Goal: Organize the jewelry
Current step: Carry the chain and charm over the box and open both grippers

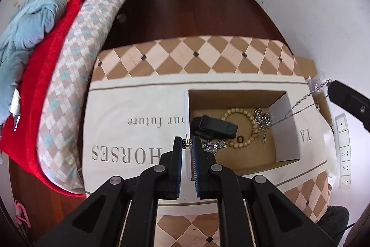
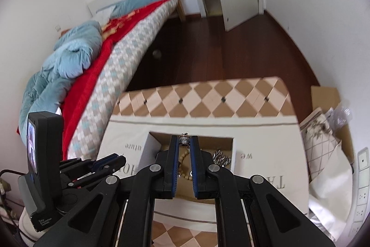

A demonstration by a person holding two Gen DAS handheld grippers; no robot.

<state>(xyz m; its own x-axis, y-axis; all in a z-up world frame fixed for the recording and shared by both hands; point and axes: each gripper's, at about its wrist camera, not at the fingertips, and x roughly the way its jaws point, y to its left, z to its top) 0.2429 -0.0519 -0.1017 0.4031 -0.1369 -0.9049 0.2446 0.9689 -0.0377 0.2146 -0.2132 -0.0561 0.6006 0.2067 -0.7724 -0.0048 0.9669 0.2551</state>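
An open cardboard box (image 1: 283, 131) sits sunk in a cream printed cloth. It holds a wooden bead bracelet (image 1: 240, 111), a black clip (image 1: 214, 127), a heap of silver chain (image 1: 262, 120) and a crystal piece (image 1: 212, 145). My left gripper (image 1: 186, 143) hovers at the box's left rim, shut on a small gold-toned studded piece (image 1: 186, 144). My right gripper (image 1: 331, 86) is at the right edge, with a silver chain (image 1: 300, 105) stretched from it down into the box. In the right wrist view the right gripper (image 2: 184, 138) is shut on a silver charm (image 2: 184, 140) over the box (image 2: 227, 139).
The cream cloth (image 1: 138, 131) lies on a diamond-patterned table (image 1: 196, 54). A bed with red and blue covers (image 1: 46, 38) runs along the left. A black device with a screen (image 2: 44, 154) stands beside the left gripper (image 2: 115, 160). Bags and cardboard (image 2: 323, 131) crowd the right.
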